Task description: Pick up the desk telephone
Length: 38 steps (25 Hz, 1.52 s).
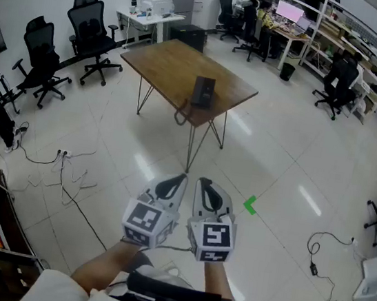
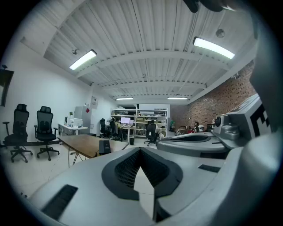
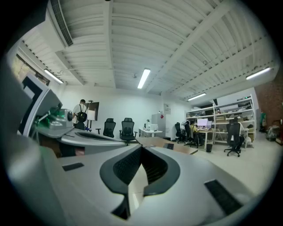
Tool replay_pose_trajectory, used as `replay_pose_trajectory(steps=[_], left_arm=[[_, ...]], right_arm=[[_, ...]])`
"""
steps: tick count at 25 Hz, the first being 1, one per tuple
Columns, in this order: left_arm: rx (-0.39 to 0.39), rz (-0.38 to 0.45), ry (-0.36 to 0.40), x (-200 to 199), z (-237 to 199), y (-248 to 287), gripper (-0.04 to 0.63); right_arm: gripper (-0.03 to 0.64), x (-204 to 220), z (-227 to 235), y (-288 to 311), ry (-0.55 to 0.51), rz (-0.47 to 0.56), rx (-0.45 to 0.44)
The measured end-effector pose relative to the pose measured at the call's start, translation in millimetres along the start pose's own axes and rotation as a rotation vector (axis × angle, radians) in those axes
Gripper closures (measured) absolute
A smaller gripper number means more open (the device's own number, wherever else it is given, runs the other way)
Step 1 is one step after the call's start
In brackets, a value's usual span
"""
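Note:
A black desk telephone (image 1: 203,91) lies on a brown wooden table (image 1: 173,64) across the room, near its front edge, with its cord hanging off the edge. In the left gripper view the telephone (image 2: 104,146) shows small on the table (image 2: 82,144); in the right gripper view the telephone (image 3: 169,146) is only a dark speck. My left gripper (image 1: 179,179) and right gripper (image 1: 203,183) are held side by side over the floor, well short of the table. Both are shut and hold nothing. They point level toward the table.
Black office chairs (image 1: 90,32) stand left of the table, and cables (image 1: 67,171) trail over the floor at the left. Desks, shelves and more chairs (image 1: 337,80) line the back right. A green tape mark (image 1: 250,204) is on the white tiles.

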<state>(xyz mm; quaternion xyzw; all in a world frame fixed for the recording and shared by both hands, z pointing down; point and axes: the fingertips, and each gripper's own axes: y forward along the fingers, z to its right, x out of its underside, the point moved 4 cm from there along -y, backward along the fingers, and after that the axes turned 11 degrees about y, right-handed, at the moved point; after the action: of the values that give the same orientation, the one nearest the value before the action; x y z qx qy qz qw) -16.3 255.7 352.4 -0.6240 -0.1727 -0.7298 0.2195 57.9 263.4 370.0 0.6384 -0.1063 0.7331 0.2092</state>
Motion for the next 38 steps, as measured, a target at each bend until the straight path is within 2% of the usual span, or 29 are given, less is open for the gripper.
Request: replay_pose_trajectory(steps=[13,28,38], left_arm=[[-0.025,0.009,-0.023,13,-13,35,0.591],[-0.032,-0.009,-0.044,39,-72,110,0.591],[0.004,-0.035,-0.059,48,-120,164,0.591]], right_arm=[[0.612,2,24,27,-0.028,-0.007,-0.022],[0.612,0,56,123,-0.035,-0.048,-0.024],[0.612,-8,72,190,-0.025,-0.073,-0.005]])
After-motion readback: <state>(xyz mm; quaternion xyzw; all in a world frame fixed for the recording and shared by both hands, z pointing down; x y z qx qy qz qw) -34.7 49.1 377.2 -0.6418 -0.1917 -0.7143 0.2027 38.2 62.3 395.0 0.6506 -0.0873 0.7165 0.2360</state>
